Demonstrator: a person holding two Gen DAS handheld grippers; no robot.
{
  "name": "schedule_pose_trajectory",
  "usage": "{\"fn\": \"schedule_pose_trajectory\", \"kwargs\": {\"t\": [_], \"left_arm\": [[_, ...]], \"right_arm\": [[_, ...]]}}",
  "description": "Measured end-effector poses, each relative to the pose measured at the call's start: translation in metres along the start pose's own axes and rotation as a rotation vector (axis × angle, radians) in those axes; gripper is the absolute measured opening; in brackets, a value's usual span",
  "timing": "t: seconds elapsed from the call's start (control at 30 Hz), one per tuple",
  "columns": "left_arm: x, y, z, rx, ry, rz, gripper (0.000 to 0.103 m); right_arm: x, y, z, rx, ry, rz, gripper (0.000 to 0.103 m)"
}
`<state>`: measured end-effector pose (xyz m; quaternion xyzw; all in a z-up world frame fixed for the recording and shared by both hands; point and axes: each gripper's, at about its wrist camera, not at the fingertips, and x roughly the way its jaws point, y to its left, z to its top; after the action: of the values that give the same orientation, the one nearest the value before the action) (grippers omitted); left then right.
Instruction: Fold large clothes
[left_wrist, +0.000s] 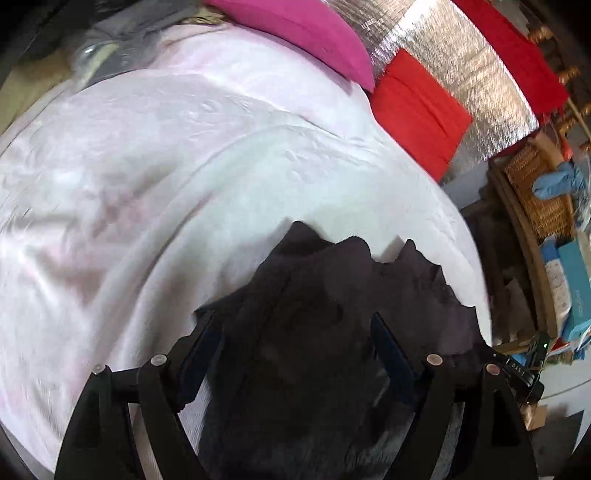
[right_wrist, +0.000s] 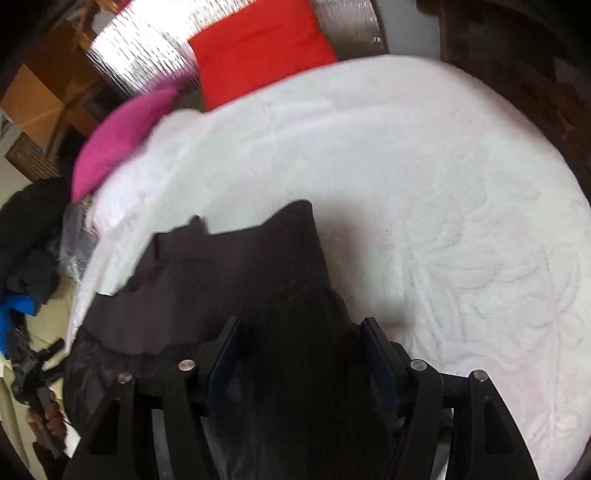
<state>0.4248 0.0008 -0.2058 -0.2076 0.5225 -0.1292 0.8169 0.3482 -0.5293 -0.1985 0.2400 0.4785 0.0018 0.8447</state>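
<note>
A dark garment (left_wrist: 317, 295) lies crumpled on the white bedspread (left_wrist: 147, 192). It sits between the wide-spread jaws of the left gripper (left_wrist: 295, 332) and right gripper (right_wrist: 301, 336); whether either pinches it, I cannot tell. Red cushion (right_wrist: 258, 48) and pink cushion (left_wrist: 295, 26) lean behind.

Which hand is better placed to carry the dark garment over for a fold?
Probably right: the right gripper has the dark garment bunched in its jaws, with bare bedspread ahead. The left gripper stands open above the cloth.

Dark charcoal garment (left_wrist: 325, 295), white embossed floral bedspread (left_wrist: 147, 177), magenta cushion (left_wrist: 295, 29), red cushion (left_wrist: 417, 110), silver quilted wall (left_wrist: 461, 59)
</note>
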Motion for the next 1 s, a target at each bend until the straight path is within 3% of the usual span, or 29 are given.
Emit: {"fn": "schedule_pose_trajectory", "kwargs": {"t": [0.1, 0.13, 0.2, 0.23, 0.3, 0.4, 0.5, 0.63, 0.77, 0.83, 1.0], "left_arm": [[0.019, -0.017, 0.008, 0.061, 0.017, 0.062, 0.083], [0.027, -0.026, 0.009, 0.099, 0.019, 0.104, 0.082], [0.036, -0.036, 0.011, 0.148, 0.013, 0.154, 0.078], [0.036, -0.038, 0.009, 0.165, 0.011, 0.178, 0.073], [0.039, -0.042, 0.011, 0.174, -0.011, 0.215, 0.048], [0.030, -0.037, 0.017, 0.147, -0.079, 0.160, 0.039], [0.032, -0.047, 0.023, 0.159, -0.122, 0.158, 0.035], [0.043, -0.064, 0.033, 0.189, -0.186, 0.192, 0.035], [0.079, -0.056, 0.036, 0.189, -0.123, 0.289, 0.042], [0.086, -0.055, 0.034, 0.197, -0.101, 0.311, 0.045], [0.060, -0.069, 0.026, 0.249, -0.153, 0.365, 0.061]], "right_arm": [[0.003, 0.004, -0.005, -0.015, -0.021, -0.011, 0.066], [0.001, 0.006, -0.006, -0.020, -0.028, -0.015, 0.061], [-0.004, 0.012, -0.007, -0.053, -0.050, -0.043, 0.040], [-0.005, 0.014, -0.007, -0.064, -0.058, -0.064, 0.038], [-0.009, 0.021, -0.008, -0.097, -0.092, -0.107, 0.026], [-0.021, 0.027, -0.008, -0.122, -0.144, -0.155, 0.020], [-0.030, 0.033, -0.004, -0.138, -0.212, -0.187, 0.019], [-0.031, 0.024, 0.007, -0.103, -0.269, -0.217, 0.018], [0.001, 0.005, 0.016, -0.048, -0.204, -0.224, 0.018], [0.020, -0.008, 0.018, -0.004, -0.137, -0.179, 0.019], [0.005, -0.024, 0.015, 0.075, -0.148, -0.054, 0.029]]}}
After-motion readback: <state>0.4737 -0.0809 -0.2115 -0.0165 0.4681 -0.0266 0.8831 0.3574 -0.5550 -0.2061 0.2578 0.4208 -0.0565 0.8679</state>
